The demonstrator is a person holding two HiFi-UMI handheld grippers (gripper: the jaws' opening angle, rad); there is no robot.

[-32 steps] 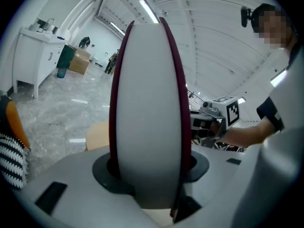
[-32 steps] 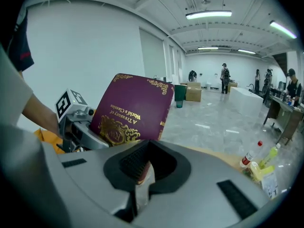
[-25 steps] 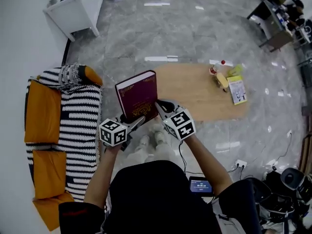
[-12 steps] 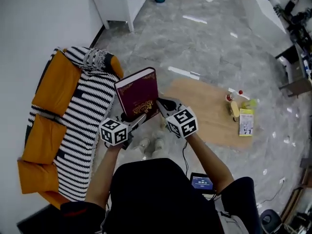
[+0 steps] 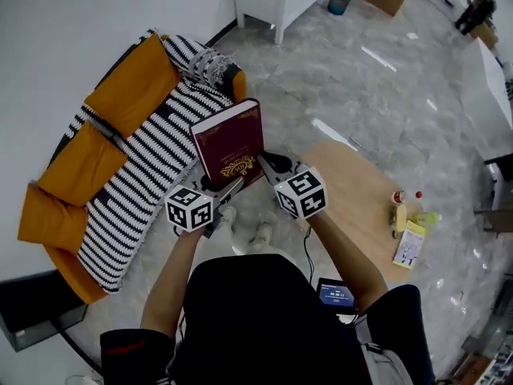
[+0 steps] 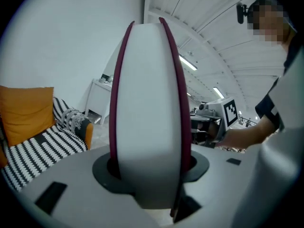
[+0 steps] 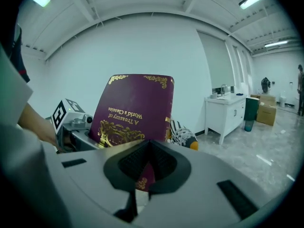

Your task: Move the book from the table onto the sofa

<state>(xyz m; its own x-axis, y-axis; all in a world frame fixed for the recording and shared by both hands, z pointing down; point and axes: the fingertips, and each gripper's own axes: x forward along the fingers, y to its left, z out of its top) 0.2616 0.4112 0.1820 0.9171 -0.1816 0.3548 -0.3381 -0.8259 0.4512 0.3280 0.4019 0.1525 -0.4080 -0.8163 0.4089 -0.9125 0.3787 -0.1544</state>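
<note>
The maroon book (image 5: 231, 141) hangs upright in the air, with the striped sofa (image 5: 120, 167) at its nine o'clock and the wooden table (image 5: 362, 203) at four. The left gripper (image 5: 227, 189) has its jaws partly apart, clamped across the book's whole thickness. The right gripper (image 5: 268, 167) has its jaws almost together, pinching the cover's lower edge.

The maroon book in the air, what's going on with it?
A person holds the maroon book with two handheld grippers: the left gripper clamps across its thickness, the right gripper pinches its cover. It is held up between the wooden table and the striped sofa, not yet set down.
</note>
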